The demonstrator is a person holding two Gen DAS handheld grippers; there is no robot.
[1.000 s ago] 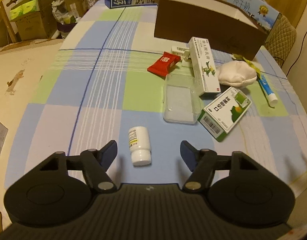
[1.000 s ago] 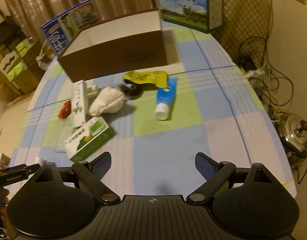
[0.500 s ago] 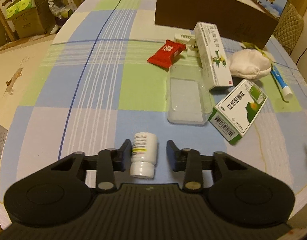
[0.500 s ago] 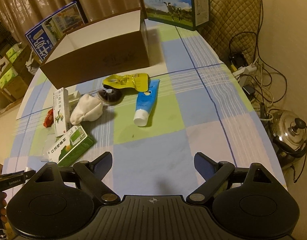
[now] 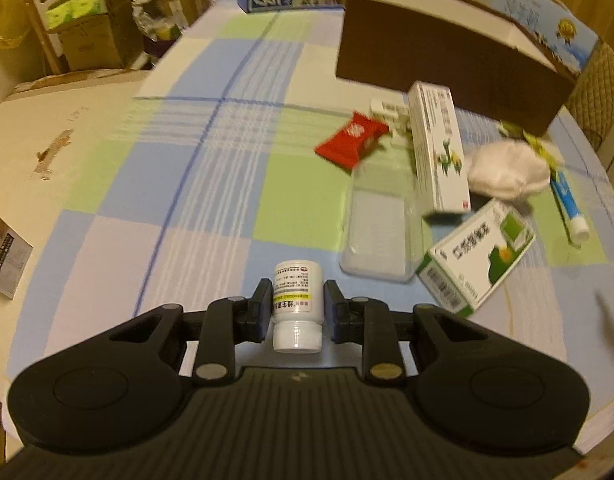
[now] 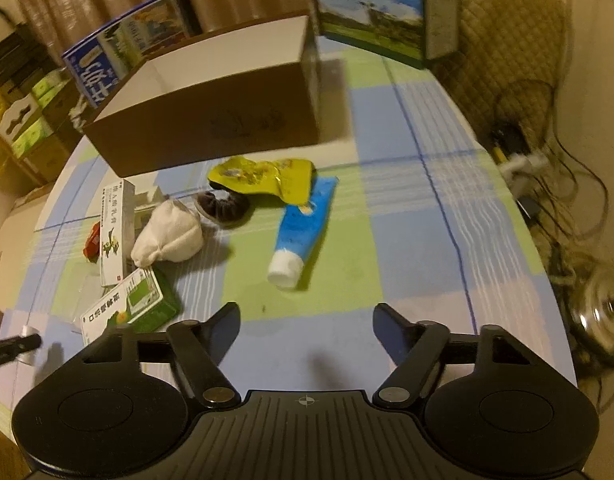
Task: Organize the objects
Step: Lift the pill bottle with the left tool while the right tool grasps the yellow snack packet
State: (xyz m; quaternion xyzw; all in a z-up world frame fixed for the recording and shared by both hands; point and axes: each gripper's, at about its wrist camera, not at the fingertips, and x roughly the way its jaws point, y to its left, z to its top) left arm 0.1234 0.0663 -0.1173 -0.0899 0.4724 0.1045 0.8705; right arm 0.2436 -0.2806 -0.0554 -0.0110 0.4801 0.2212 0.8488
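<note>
My left gripper [image 5: 298, 298] is shut on a small white pill bottle [image 5: 298, 292], cap toward the camera, low over the checked tablecloth. My right gripper [image 6: 307, 322] is open and empty above the cloth, near a blue tube [image 6: 307, 226]. Beyond lie a green-and-white medicine box [image 5: 477, 254], a long white box [image 5: 437, 146], a red packet [image 5: 351, 140], a clear plastic tray [image 5: 377, 232], a white cloth bundle [image 6: 169, 234], a yellow pouch [image 6: 263, 176] and a dark round item [image 6: 223, 206]. An open brown cardboard box [image 6: 211, 128] stands at the back.
Milk cartons stand behind the brown box, a blue one [image 6: 123, 60] and a green one [image 6: 379, 8]. A quilted chair [image 6: 507, 48] and cables [image 6: 547, 184] with a metal pot [image 6: 601, 316] are to the right. Cardboard boxes [image 5: 79, 20] stand on the floor to the left.
My left gripper has moved forward around the pill bottle and shut on it. My right gripper has stayed open and drifted closer to the blue tube.
</note>
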